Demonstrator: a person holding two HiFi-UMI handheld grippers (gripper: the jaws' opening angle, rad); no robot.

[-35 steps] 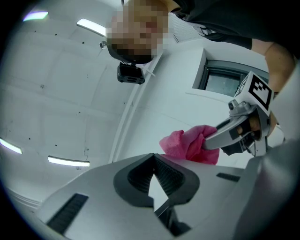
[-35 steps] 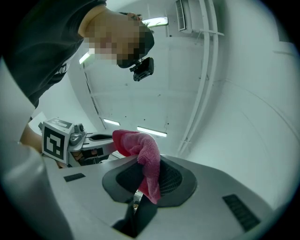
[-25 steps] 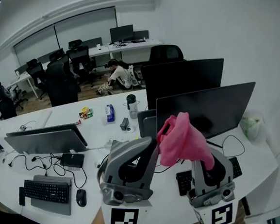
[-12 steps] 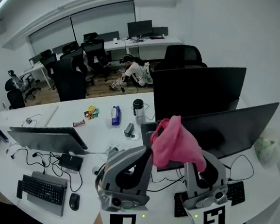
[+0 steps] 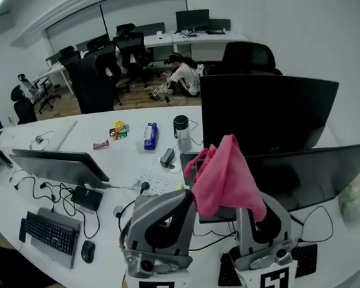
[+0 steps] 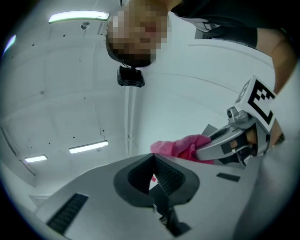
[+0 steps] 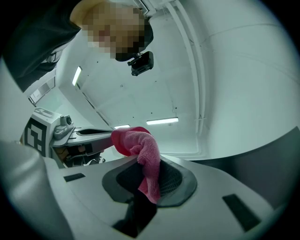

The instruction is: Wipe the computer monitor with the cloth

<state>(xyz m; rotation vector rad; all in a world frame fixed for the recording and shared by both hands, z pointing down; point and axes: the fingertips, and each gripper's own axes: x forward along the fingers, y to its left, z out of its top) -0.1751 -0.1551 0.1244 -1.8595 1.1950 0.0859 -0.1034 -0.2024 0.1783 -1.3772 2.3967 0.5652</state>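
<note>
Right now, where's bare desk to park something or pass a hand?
Bare: the strip of desk between the blue pack and the grey monitor; also the patch beside the mouse, away from its keyboard. Crowded: cables around the black box, and the foot of the upright monitors.

A pink terry cloth (image 5: pixel 227 176) is clamped in the right gripper (image 5: pixel 256 217) and draped over its jaws. Just behind both tongs a dark flat monitor (image 5: pixel 315 177) is set on the white desk (image 5: pixel 122 160), with a second dark monitor (image 5: pixel 264 110) behind it. A black keyboard (image 5: pixel 47 234) is laid left of the left gripper (image 5: pixel 176 202).
</note>
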